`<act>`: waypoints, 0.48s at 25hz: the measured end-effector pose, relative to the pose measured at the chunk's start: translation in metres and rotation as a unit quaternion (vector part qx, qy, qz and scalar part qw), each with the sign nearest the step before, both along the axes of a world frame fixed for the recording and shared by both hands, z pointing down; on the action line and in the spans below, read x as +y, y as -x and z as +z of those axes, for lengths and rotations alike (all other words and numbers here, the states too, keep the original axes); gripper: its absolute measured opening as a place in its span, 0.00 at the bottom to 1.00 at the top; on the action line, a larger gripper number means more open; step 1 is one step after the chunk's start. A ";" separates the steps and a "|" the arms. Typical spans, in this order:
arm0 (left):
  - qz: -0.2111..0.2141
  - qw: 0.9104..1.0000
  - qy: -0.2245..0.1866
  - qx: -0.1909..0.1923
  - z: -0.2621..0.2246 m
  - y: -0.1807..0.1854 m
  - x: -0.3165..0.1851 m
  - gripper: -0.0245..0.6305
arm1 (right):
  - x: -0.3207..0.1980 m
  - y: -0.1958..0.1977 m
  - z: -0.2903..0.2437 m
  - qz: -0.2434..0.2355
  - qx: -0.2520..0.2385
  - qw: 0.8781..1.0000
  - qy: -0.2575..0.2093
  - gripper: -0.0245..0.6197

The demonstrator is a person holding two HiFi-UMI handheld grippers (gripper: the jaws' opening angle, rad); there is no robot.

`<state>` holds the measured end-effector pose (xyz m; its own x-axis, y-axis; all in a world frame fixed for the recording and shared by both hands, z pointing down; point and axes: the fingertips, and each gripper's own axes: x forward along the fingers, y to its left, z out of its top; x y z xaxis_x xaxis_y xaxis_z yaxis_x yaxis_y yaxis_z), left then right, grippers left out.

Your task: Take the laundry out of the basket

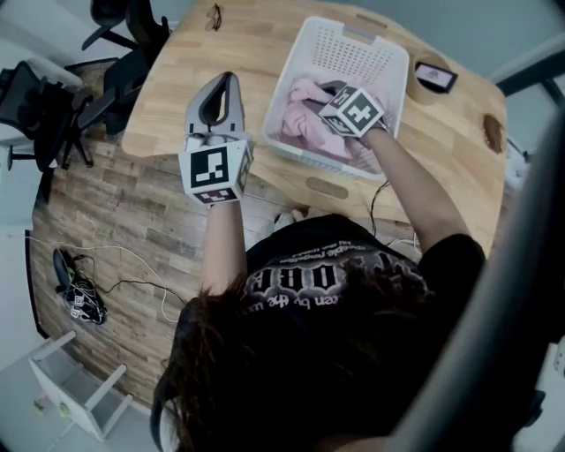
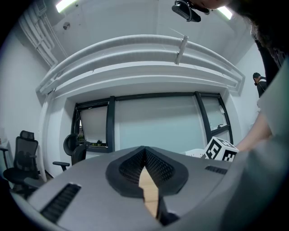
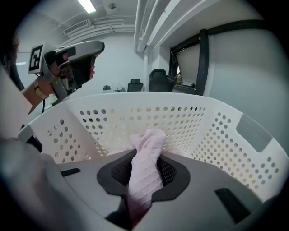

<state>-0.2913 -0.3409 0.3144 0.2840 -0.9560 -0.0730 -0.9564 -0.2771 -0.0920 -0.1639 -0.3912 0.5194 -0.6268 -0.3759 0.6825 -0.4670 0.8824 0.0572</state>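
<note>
A white perforated laundry basket (image 1: 387,55) stands on the wooden table, with pink laundry (image 1: 300,122) bunched inside. My right gripper (image 1: 334,95) is down in the basket, shut on a fold of the pink cloth (image 3: 146,164), which runs up between its jaws; the basket wall (image 3: 135,119) rises just ahead. My left gripper (image 1: 218,99) hovers over the table to the left of the basket, pointing level. Its jaws meet at the tip with nothing between them (image 2: 144,151).
A wooden table (image 1: 194,66) with a rounded edge carries the basket, a small dark device (image 1: 435,77) at the far right and glasses (image 1: 214,15) at the far edge. Office chairs (image 1: 53,106) stand to the left. Cables (image 1: 79,291) lie on the floor.
</note>
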 end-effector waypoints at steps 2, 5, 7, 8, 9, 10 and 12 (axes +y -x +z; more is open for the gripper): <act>-0.004 1.000 -0.001 -0.001 -0.002 0.002 0.001 0.04 | -0.001 0.000 -0.008 0.012 -0.017 1.000 0.003 0.18; -0.005 1.000 0.003 0.002 -0.002 0.004 0.002 0.04 | 0.000 -0.001 -0.018 0.029 -0.043 0.999 0.010 0.18; -0.005 1.000 0.006 0.003 0.000 0.005 0.003 0.04 | 0.002 -0.002 -0.023 0.036 -0.058 0.998 0.010 0.18; -0.007 1.000 0.008 0.002 0.000 0.006 0.004 0.04 | 0.003 -0.002 -0.026 0.038 -0.064 0.997 0.008 0.18; -0.009 1.000 0.010 0.002 0.000 0.007 0.006 0.04 | 0.005 -0.002 -0.030 0.039 -0.069 0.997 0.006 0.18; -0.011 1.000 0.013 0.002 0.000 0.008 0.007 0.04 | 0.005 -0.002 -0.033 0.040 -0.072 0.997 0.004 0.18; -0.015 1.000 0.014 0.004 -0.002 0.010 0.008 0.04 | 0.006 -0.003 -0.040 0.042 -0.075 0.996 -0.002 0.18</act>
